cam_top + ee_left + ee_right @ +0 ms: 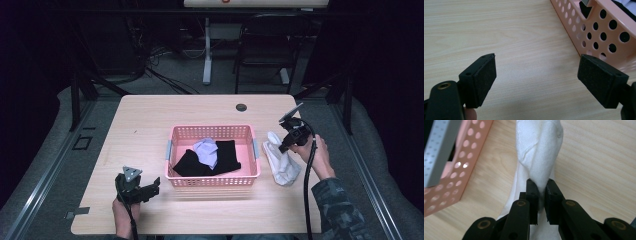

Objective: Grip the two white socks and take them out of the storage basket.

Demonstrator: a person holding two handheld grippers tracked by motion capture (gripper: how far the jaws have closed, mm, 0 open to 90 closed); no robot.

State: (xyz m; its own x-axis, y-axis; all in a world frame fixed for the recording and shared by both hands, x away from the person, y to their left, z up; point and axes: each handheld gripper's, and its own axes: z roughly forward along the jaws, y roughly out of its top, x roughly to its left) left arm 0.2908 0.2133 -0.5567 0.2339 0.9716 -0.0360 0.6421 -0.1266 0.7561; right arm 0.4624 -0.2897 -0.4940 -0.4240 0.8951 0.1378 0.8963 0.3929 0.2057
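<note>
A pink perforated basket [212,133] sits mid-table with black cloth [194,162] and a pale lilac cloth [206,150] inside. To its right lies a white cloth [281,161], one end lifted. My right gripper [283,146] is shut on that raised end; the right gripper view shows the white cloth [539,147] pinched between the jaws of the right gripper [542,185], beside the basket's wall [459,172]. My left gripper [154,186] rests near the table's front left, open and holding nothing. In its own view the left gripper [536,72] has bare wood between the jaws and the basket [599,32] at upper right.
The light wooden table [145,125] has a dark round grommet [241,107] near its far edge. Grey handles [168,150] sit on the basket's short sides. Behind the table stand a desk leg [207,50], a chair and cables on the floor.
</note>
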